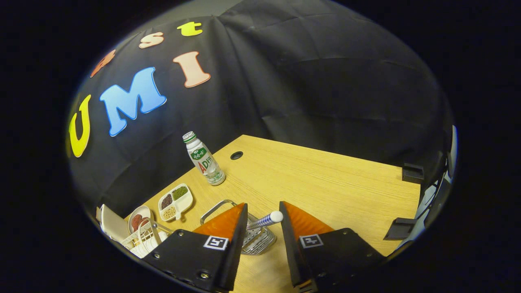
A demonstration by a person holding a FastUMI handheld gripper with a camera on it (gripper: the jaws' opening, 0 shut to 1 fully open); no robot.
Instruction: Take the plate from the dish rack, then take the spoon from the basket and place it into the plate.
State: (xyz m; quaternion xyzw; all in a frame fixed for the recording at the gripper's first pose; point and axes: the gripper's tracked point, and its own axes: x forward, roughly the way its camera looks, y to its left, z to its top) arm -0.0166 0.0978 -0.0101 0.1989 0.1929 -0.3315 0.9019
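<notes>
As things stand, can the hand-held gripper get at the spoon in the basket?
Probably yes. The hand-held gripper is open, and the spoon handle sticks up out of the metal basket right between its fingers, with nothing in the gap to block them closing on it.

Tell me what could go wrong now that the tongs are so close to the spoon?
The tongs are open, with the spoon handle's tip between the fingers, not yet pressed. Closing on that rounded end might let it slip out. The left finger hangs over the metal basket, so it could bump the basket's rim or handle and shove it. The bottle stands just beyond, so a big swing might knock it over.
</notes>
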